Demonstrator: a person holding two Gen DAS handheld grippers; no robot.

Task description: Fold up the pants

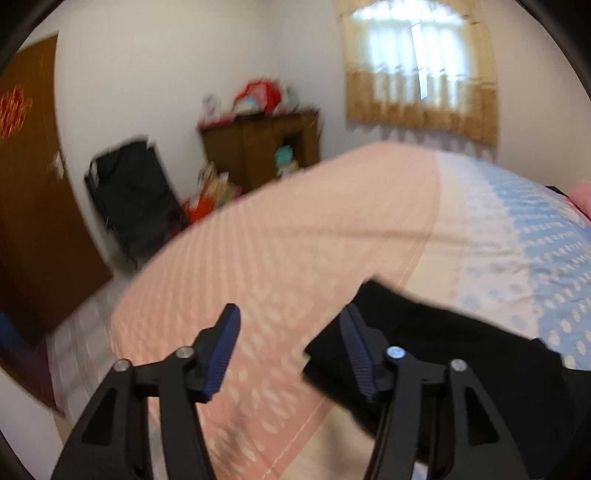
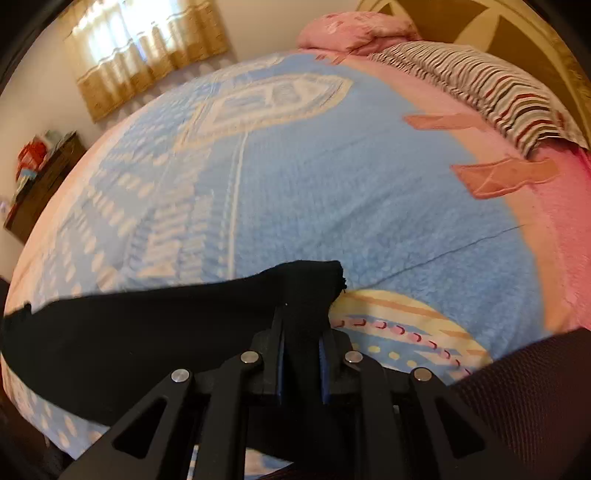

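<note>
A: Where do the black pants (image 2: pixel 129 332) lie?

B: On the bed (image 2: pixel 332 203), long axis running left from the right tool (image 2: pixel 301 354), which is clamped on their near-right end.

A: And the left tool (image 1: pixel 290 350)?

B: Jaws apart, holding nothing; the cloth sits just right of it, behind its right finger.

Ahead of the left gripper (image 1: pixel 290 325) the pink part of the bedspread (image 1: pixel 295 236) lies flat and bare, open to passage between the spread jaws. The black pants (image 1: pixel 443 350) lie just right of its right finger. Ahead of the right gripper (image 2: pixel 302 332), pinched on the pants (image 2: pixel 147 332), blue bedspread (image 2: pixel 332 184) runs clear to the striped pillow (image 2: pixel 480 88) and pink pillow (image 2: pixel 351 33).
</note>
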